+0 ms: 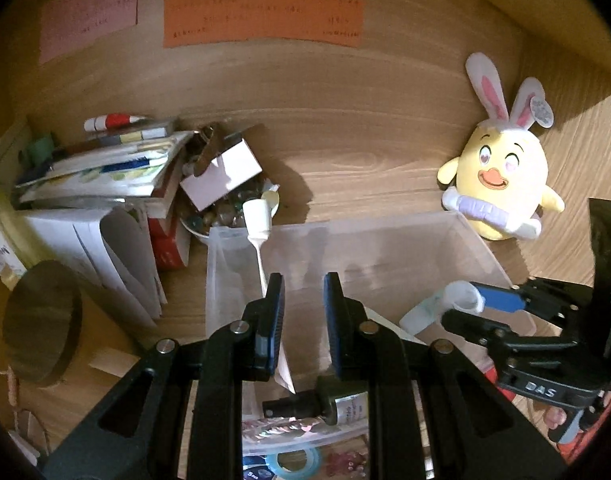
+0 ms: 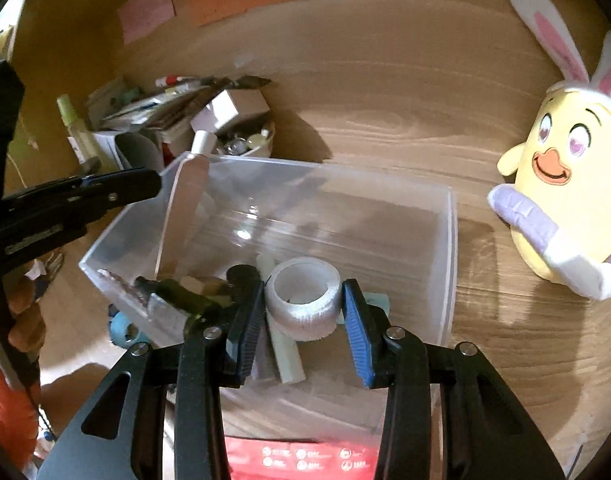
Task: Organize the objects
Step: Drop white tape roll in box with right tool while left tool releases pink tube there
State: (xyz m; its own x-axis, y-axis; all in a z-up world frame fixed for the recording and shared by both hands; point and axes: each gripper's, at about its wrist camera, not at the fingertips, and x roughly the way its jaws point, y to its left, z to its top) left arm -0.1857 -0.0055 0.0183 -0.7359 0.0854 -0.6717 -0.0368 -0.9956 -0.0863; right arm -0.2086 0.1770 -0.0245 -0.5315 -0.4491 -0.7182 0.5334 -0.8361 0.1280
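Note:
A clear plastic bin stands on the wooden desk. My right gripper is shut on a white tape roll, held over the bin's near right part. My left gripper hovers at the bin's left side, its jaws a narrow gap apart with nothing between them. A white tube leans on the bin's left wall, just beside the left finger. In the bin lie a dark spray bottle and a pale green stick.
A yellow plush chick with bunny ears leans on the back wall at the right. Left of the bin are a stack of books and papers, a bowl of small items and a dark round disc. A red packet lies nearest me.

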